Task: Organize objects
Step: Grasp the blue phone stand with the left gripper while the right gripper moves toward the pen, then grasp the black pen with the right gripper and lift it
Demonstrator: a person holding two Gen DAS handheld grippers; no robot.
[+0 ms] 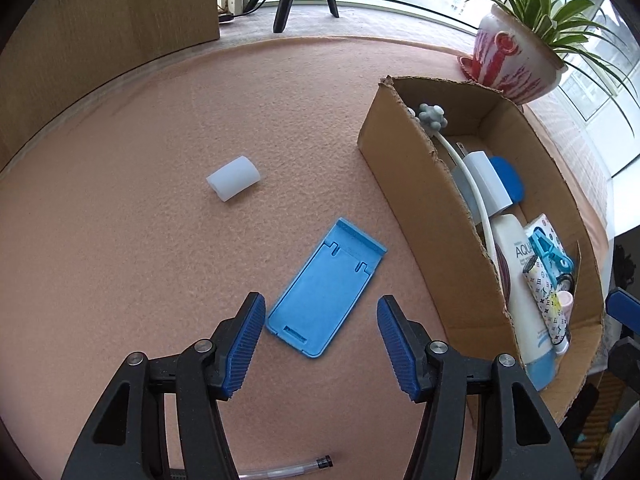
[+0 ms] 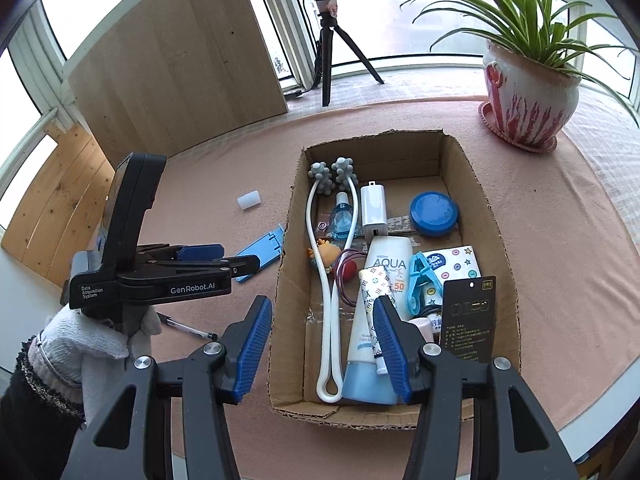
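Underfoot, so to speak, a pink felt-like cloth (image 1: 140, 200) covers the table, which stands by bright windows with a potted spider plant (image 2: 528, 92), a wooden board (image 2: 176, 76) and a black tripod (image 2: 328, 60) at the far edge. On the cloth the blue phone stand (image 1: 326, 288) lies flat just left of the cardboard box (image 2: 496, 240) of toiletries, its near end between the tips of the left gripper (image 1: 320, 344), whose jaws stand apart and clear of it. Meanwhile the right gripper (image 2: 320, 344) hangs over the box's near end, jaws parted and empty, while a white cap (image 1: 233, 177) lies farther off on the cloth.
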